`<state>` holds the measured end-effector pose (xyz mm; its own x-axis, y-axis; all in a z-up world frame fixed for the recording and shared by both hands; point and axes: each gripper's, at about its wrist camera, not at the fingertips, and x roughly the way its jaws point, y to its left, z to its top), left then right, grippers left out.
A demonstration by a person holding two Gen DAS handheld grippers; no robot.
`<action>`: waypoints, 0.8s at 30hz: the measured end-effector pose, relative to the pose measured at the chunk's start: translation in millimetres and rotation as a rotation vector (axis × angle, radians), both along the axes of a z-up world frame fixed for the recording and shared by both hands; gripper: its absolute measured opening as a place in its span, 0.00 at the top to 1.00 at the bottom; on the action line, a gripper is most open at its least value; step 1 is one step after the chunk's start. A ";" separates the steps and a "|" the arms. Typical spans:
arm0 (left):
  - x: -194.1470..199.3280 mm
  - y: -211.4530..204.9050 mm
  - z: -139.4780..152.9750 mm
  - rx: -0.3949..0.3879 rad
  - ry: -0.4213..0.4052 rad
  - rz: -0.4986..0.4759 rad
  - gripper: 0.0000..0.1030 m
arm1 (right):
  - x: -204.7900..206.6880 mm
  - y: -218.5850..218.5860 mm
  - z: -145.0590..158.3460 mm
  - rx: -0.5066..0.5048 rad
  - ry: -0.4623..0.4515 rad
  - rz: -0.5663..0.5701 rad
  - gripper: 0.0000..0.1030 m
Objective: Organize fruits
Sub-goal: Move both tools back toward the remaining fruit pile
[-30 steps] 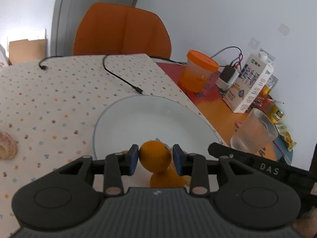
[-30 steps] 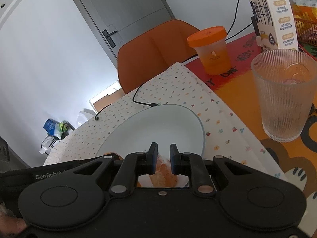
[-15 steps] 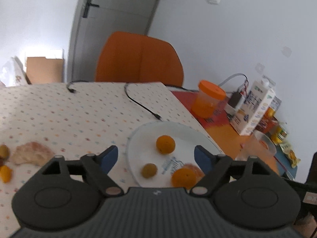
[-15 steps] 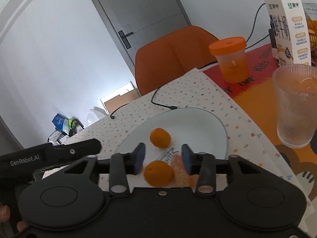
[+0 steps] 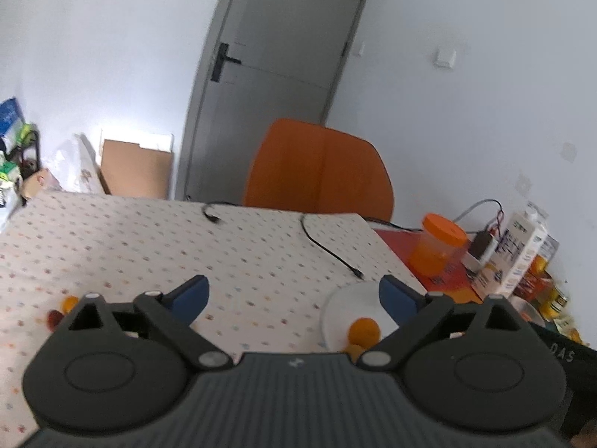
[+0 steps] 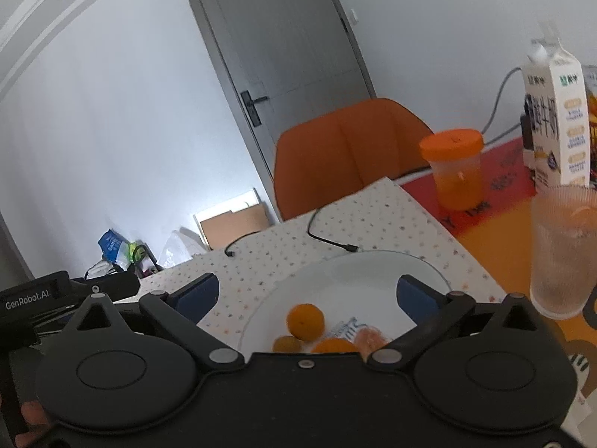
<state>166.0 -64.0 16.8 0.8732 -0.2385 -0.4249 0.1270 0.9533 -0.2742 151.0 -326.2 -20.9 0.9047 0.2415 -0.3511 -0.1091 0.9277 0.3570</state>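
A white plate (image 6: 373, 272) lies on the dotted tablecloth; it also shows in the left wrist view (image 5: 347, 298). On it lie an orange (image 6: 305, 321), a second orange (image 6: 334, 346), a small brownish fruit (image 6: 286, 344) and a peeled segment (image 6: 371, 338). In the left wrist view one orange (image 5: 363, 330) shows on the plate. My right gripper (image 6: 308, 293) is open and empty above the plate's near side. My left gripper (image 5: 294, 291) is open and empty, raised left of the plate. Small fruits (image 5: 61, 308) lie at the cloth's left.
A ribbed glass (image 6: 563, 254), an orange-lidded jar (image 6: 453, 168) and a milk carton (image 6: 556, 119) stand at the right on the orange mat. A black cable (image 5: 328, 246) crosses the cloth. An orange chair (image 5: 321, 171) stands behind the table.
Both grippers let go of their fruit on the plate, opened wide and pulled back and up. The left gripper moved left, away from the plate.
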 end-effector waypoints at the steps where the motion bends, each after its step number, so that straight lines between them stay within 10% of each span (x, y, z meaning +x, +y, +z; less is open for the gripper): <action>1: -1.9 3.8 1.2 0.000 -0.004 0.008 0.06 | -0.1 2.2 0.8 0.003 -0.003 0.004 0.00; 24: -36.1 65.9 -3.4 0.040 -0.002 0.076 0.05 | -5.8 66.5 13.9 -0.062 -0.042 0.146 0.00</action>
